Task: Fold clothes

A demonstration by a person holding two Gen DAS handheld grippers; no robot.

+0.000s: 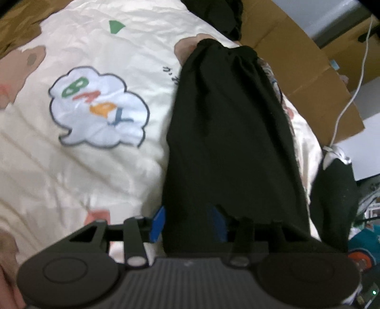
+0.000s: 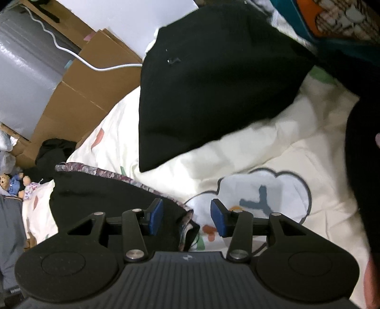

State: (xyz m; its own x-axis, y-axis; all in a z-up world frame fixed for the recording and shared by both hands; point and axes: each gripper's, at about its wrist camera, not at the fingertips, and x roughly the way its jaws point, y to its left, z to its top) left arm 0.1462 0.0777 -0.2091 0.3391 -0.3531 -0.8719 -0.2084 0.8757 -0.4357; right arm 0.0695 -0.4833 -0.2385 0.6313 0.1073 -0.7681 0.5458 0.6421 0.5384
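A black garment [image 1: 232, 133] lies on a cream duvet [image 1: 83, 166] with cartoon prints. In the left wrist view my left gripper [image 1: 188, 223] has its blue pads wide apart, and the near end of the black cloth drapes between and over them. In the right wrist view my right gripper [image 2: 187, 219] is open, low over the duvet [image 2: 261, 147]. A black cloth with a floral hem [image 2: 114, 197] lies under its left pad [image 2: 155, 218]. A larger black piece [image 2: 213, 83] lies further ahead.
Flattened cardboard [image 1: 315, 78] and a white cable [image 1: 356, 88] run along the bed's far side; the cardboard also shows in the right wrist view [image 2: 83, 99]. A teal printed item [image 2: 332, 21] lies at the top right. Stuffed toys [image 2: 14, 183] sit at the left.
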